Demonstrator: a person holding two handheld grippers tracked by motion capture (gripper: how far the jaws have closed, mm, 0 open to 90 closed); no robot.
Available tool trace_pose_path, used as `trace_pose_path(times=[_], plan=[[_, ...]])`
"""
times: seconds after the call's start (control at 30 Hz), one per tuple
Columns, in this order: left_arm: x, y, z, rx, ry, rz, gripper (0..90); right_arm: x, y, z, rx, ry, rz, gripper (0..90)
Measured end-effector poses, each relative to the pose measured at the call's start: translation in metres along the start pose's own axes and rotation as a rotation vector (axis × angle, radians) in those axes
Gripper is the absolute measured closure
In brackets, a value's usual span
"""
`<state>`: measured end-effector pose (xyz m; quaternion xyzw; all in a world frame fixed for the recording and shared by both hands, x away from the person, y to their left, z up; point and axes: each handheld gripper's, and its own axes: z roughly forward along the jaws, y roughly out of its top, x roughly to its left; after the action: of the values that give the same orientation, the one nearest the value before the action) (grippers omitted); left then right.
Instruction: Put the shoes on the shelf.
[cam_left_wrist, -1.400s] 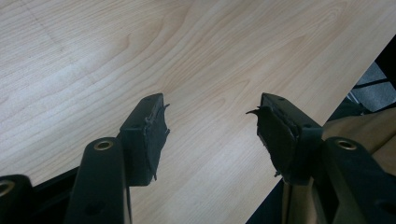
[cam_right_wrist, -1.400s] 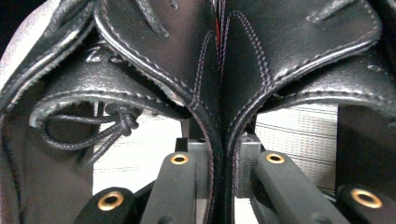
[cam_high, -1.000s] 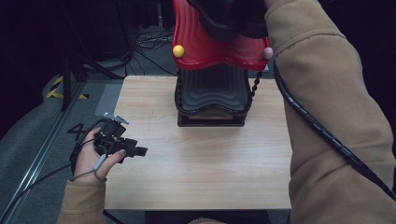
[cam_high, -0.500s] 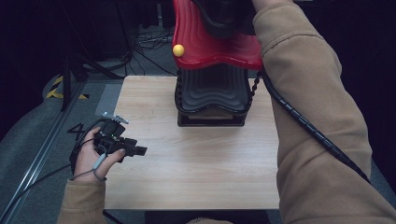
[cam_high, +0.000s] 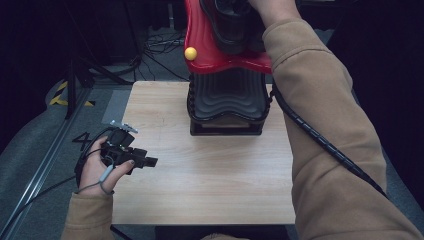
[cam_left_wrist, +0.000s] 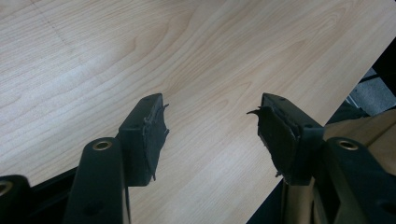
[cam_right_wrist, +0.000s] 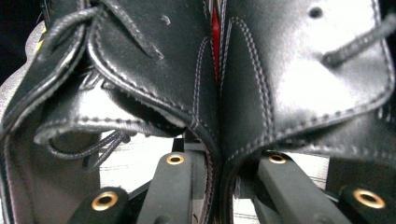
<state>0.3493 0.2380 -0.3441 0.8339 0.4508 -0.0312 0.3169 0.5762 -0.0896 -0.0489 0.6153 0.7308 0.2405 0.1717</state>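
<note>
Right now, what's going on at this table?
A person works with a claw in each hand. The right claw pinches the touching inner edges of a pair of black leather shoes, carried high over a red rack tier at the table's far side; its jaws have just been opening slightly, with the leather between them. The left claw rests open and empty above the bare wood near the left edge.
</note>
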Motion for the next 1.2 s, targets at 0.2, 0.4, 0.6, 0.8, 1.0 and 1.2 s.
trace_pose_path(times=[0.2,0.4,0.6,0.8,1.0,1.2], plan=[[-0.001,0.000,0.000,-0.004,0.001,-0.003,41.8,0.003,-0.004,0.010,-0.009,0.008,0.015,79.6],[-0.002,0.000,0.000,0.002,0.003,0.008,41.7,0.006,-0.008,0.019,0.023,0.024,0.013,73.2],[-0.002,0.001,0.000,-0.002,0.001,0.005,41.7,0.008,-0.010,0.016,0.040,0.045,0.015,60.4],[-0.004,0.001,0.000,-0.004,-0.002,0.002,41.7,0.003,-0.015,0.010,0.055,0.071,0.031,55.2],[-0.006,0.003,0.002,0.002,-0.002,0.012,41.7,-0.001,-0.020,-0.005,0.052,0.103,0.028,52.5],[-0.010,0.005,0.002,0.001,-0.001,0.019,41.6,-0.006,-0.032,-0.032,0.031,0.128,-0.009,50.7]])
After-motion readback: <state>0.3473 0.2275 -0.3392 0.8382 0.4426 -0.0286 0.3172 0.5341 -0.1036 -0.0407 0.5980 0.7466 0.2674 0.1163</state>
